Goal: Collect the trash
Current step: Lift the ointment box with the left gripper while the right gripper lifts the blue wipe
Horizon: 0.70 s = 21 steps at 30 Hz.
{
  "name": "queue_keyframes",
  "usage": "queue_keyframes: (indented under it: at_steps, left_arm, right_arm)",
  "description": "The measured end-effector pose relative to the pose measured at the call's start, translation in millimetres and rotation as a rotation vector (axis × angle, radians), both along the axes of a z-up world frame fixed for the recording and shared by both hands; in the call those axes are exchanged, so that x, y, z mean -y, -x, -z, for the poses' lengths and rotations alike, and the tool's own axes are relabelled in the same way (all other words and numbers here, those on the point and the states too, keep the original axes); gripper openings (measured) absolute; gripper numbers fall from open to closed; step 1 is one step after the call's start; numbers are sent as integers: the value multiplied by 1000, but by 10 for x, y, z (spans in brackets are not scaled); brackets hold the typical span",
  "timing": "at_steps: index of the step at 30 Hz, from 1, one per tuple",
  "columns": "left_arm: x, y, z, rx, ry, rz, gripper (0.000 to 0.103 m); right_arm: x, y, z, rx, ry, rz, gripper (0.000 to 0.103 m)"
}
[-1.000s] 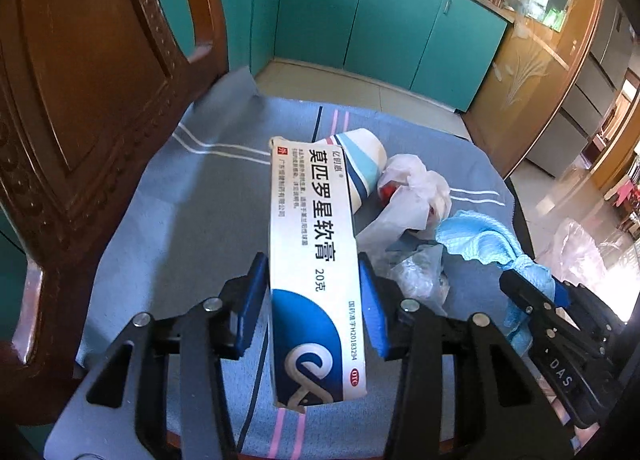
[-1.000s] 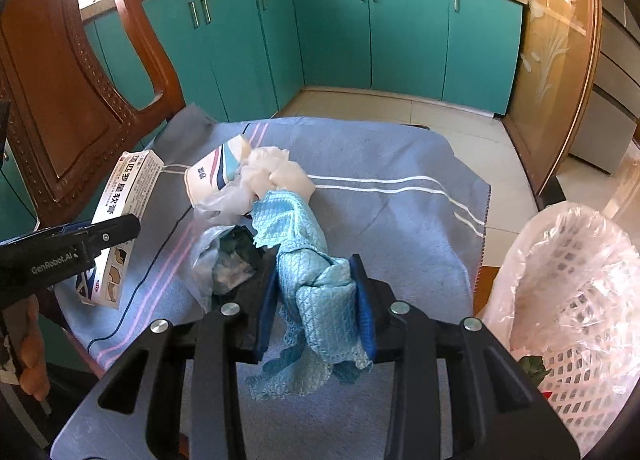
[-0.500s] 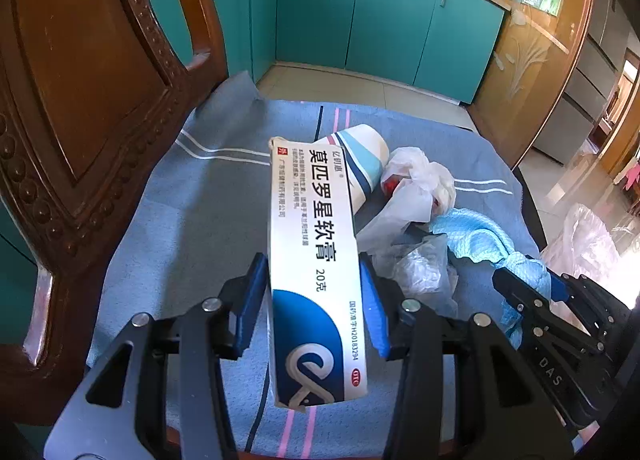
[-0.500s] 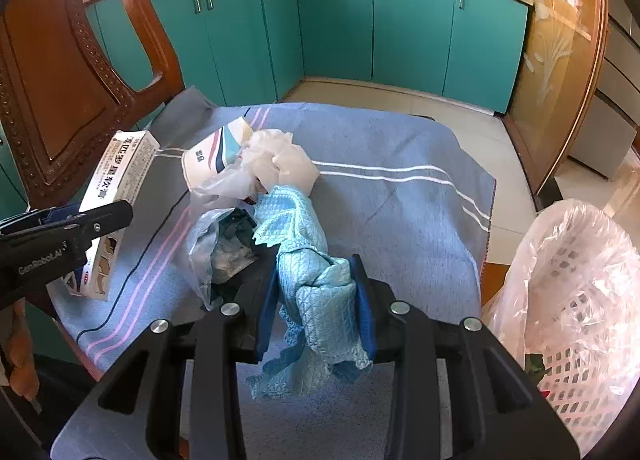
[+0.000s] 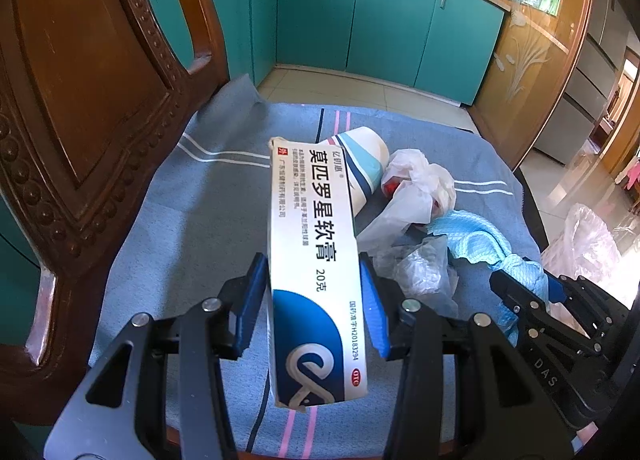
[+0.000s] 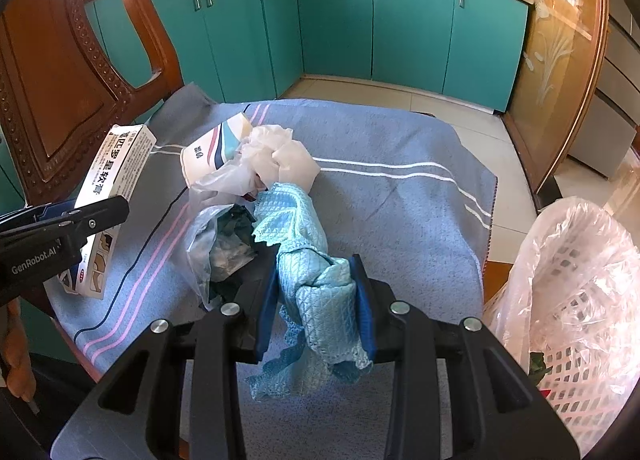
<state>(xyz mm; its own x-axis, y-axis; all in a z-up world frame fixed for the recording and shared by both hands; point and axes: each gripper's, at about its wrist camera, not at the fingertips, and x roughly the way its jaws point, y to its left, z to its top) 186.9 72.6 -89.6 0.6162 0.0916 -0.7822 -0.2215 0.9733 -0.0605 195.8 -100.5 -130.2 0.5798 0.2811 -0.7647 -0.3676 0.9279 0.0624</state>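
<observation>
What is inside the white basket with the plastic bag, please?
Through the liner of the white basket, only something dark green and a bit of red show near the bottom. The crinkled plastic and the picture's edge hide the rest.

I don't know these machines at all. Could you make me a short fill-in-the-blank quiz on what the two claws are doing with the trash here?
1. The left claw grips a long white and blue ____.
2. The right claw is shut on a light blue ____.
3. The paper cup lies on its ____ on the blue towel.
4. The white basket is lined with a clear plastic ____.

Missing words: box; cloth; side; bag
</observation>
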Motion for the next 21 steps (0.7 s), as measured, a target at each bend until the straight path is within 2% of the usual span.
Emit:
queue_keyframes:
  at_steps: [7, 21]
  left_arm:
    - [13, 31, -51, 26, -18, -7, 47]
    - [17, 27, -41, 27, -31, -9, 47]
  right_arm:
    - [42, 13, -47, 16, -13, 6, 35]
    - [-27, 8, 0, 8, 15, -7, 35]
